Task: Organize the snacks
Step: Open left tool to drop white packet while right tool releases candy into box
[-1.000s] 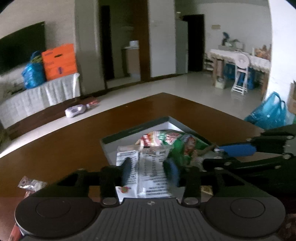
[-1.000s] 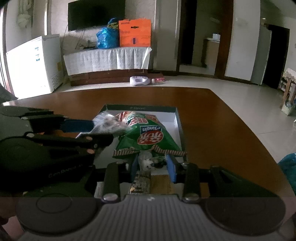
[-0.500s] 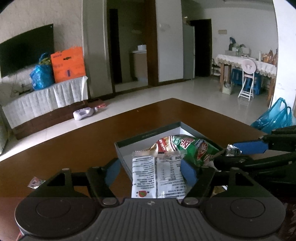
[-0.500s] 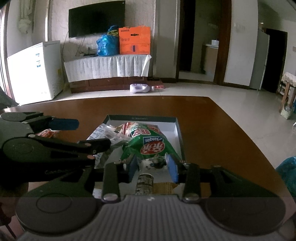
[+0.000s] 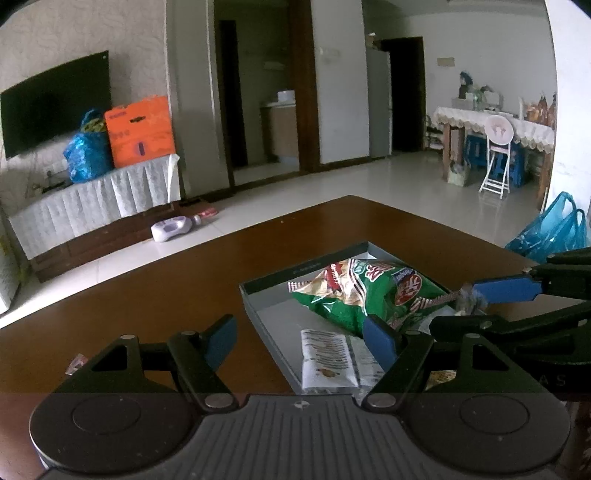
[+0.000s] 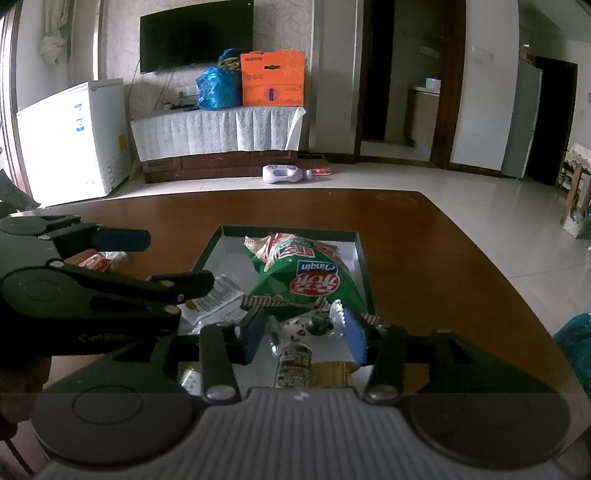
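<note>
Bench [image 5: 155,295] of brown wood fills a tiled room. Both claws, left claw [image 5: 301,341] and right claw [image 6: 304,330], have just been opening; each is released above the flat grey tray [image 6: 356,254] holding a green crinkly snack bag [image 6: 306,277].

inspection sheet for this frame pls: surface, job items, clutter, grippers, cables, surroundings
Surface: brown wooden table, bare around the box.
Job's things: shallow box holds a green chip bag, a white printed packet and a small silver-wrapped snack.
Clutter: red wrappers on the table, outside the box.
Grippers: left gripper open, jaws just been opening, white packet lying loose between them; right gripper open, jaws just been opening, silver snack between them, pads not pressing.
Cables: nothing seen.
Surroundings: wall TV, orange box, white freezer, bottle on the floor.
</note>
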A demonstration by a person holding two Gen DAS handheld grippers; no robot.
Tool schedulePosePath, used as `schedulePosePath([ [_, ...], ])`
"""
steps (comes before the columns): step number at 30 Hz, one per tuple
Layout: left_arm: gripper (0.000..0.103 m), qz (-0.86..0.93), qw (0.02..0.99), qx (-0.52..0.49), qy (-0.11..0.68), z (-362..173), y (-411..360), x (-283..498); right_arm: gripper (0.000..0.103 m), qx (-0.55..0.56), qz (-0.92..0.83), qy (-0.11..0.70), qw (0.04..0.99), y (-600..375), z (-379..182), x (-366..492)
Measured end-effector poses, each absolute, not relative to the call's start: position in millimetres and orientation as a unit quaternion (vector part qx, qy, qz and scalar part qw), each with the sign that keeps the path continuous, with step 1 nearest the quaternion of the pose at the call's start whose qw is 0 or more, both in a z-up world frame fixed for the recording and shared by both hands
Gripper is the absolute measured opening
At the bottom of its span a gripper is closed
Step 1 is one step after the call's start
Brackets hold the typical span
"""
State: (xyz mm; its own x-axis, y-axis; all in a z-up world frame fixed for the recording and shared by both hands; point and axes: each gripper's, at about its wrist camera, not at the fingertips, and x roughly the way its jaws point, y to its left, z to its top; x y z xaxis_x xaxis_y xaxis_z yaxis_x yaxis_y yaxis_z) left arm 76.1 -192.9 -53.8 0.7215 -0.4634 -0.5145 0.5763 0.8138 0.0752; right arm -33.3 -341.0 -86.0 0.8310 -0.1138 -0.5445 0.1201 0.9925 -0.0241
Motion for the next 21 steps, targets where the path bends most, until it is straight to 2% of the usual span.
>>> schedulePosePath([
  [4,0.079,-0.276,0.921,0.112,0.25,-54.7,-185.7,75.8,0.062,0.002,-0.062,0.284,0.957,-338.7,-86.3,-32.6],
  [7,0.087,-0.27,0.923,0.104,0.252,-53.0,-176.9,77.5,0.069,0.003,-0.065,0.278,0.958,-335.9,-84.2,-33.2],
  [11,0.091,-0.265,0.926,0.102,0.249,-49.9,-167.8,78.1,0.072,0.004,-0.06,0.27,0.961,-332.0,-79.8,-33.8],
  [21,0.093,-0.252,0.933,0.093,0.24,-38.9,-143.8,75.0,0.076,-0.005,-0.054,0.254,0.966,-315.1,-68.0,-34.4],
])
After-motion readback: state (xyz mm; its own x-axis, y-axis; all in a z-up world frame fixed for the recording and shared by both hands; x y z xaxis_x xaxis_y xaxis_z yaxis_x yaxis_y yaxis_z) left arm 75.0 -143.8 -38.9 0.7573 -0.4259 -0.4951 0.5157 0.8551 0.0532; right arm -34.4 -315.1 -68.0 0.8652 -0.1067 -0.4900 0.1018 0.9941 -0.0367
